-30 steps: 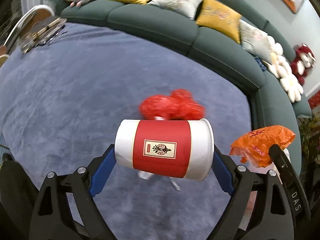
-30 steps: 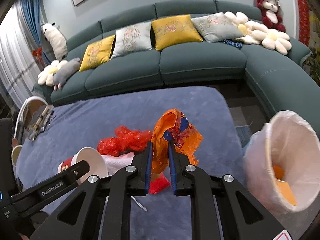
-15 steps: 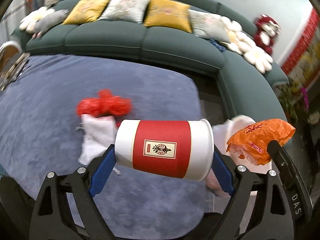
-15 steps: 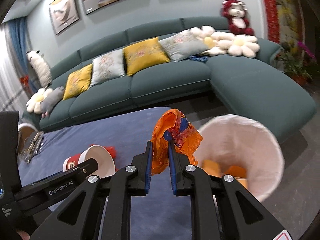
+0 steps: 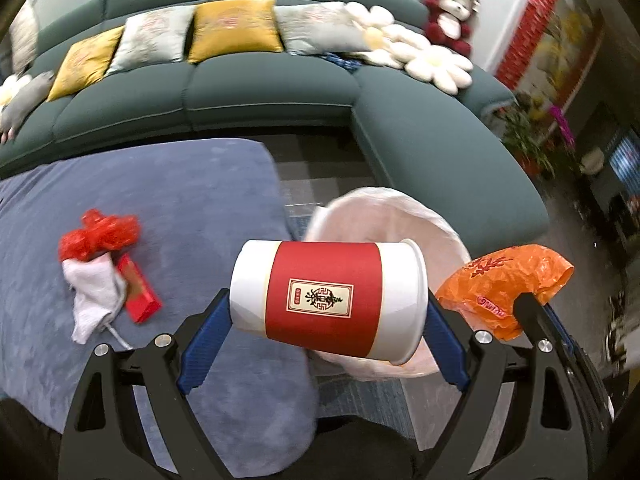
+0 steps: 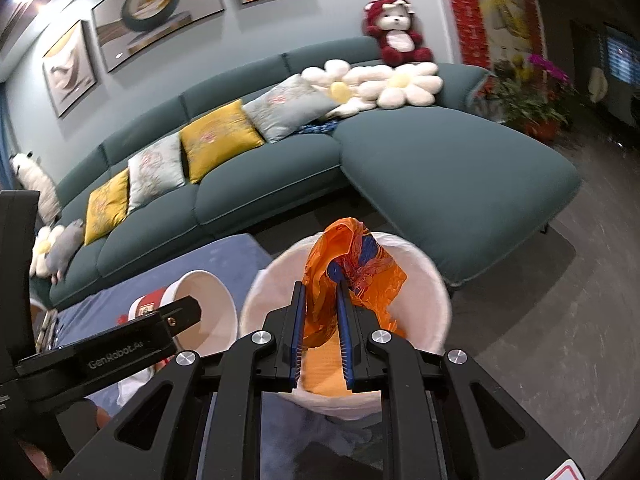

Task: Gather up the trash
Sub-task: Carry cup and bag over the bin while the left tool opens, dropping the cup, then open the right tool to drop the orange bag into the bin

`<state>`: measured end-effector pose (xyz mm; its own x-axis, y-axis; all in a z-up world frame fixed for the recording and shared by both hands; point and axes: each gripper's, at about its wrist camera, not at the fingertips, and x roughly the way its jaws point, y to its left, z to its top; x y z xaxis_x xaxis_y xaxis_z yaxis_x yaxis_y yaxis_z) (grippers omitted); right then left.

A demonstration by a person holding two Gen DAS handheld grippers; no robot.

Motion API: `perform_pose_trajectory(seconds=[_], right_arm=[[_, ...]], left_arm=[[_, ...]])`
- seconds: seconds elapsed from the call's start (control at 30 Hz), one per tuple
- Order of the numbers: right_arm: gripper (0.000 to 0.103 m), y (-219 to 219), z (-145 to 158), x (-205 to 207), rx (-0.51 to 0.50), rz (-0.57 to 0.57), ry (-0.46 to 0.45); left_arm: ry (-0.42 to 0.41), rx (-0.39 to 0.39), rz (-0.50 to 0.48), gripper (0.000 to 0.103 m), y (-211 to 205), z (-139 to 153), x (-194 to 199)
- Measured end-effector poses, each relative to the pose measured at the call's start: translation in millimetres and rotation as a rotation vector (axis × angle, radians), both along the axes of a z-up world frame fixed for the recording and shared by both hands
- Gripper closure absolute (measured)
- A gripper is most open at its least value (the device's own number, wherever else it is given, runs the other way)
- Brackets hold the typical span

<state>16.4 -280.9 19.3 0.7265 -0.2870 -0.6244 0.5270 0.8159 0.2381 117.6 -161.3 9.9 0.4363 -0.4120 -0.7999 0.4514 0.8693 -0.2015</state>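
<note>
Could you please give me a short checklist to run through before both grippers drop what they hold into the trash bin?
1. Left gripper grips the paper cup end to end, cup lying sideways: ok.
2. Right gripper is shut on the orange plastic bag: ok.
3. Bag hangs over the mouth of the trash bin: ok in the right wrist view.
4. Cup is over the bin's opening: cannot tell; the bin lies right behind it, but its base end seems nearer the blue rug.
5. Bin has room: ok; only some orange trash shows at the bottom.
6. Trash left on the rug: not ok; red bag, white cloth, red packet remain.
</note>
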Motion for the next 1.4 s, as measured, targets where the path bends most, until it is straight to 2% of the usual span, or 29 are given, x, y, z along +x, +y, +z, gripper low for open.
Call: perform_pose_trajectory(seconds=[0.33, 0.6, 1.23, 1.33, 1.4], right_arm=[[0.088, -34.3, -13.1, -22.3, 0.023, -0.066, 0.004], [0.088, -48.6, -21.7, -27.8, 0.048, -0.09, 0.007], [0.088, -33.6, -26.5, 8.2, 0.033, -0.011, 0.034], [0.083, -29.8, -25.5, 18.3, 0.026, 0.004, 0.038], [0.075, -27.1, -24.0, 23.2, 0.016, 0.002, 0.035]], left_arm=[[0.035, 0.014, -0.09, 0.017, -55.3, -15.1, -5.7], [0.04, 0.002, -0.068, 0.013, -71.1, -21.3, 3.6], [0.054, 0.004, 0.034, 0.013, -23.4, -30.2, 21.3], [0.058, -0.002, 0.052, 0.013, -13.2, -31.3, 24.1], [0.059, -0.001, 0.065, 0.013, -5.6, -32.0, 26.7]])
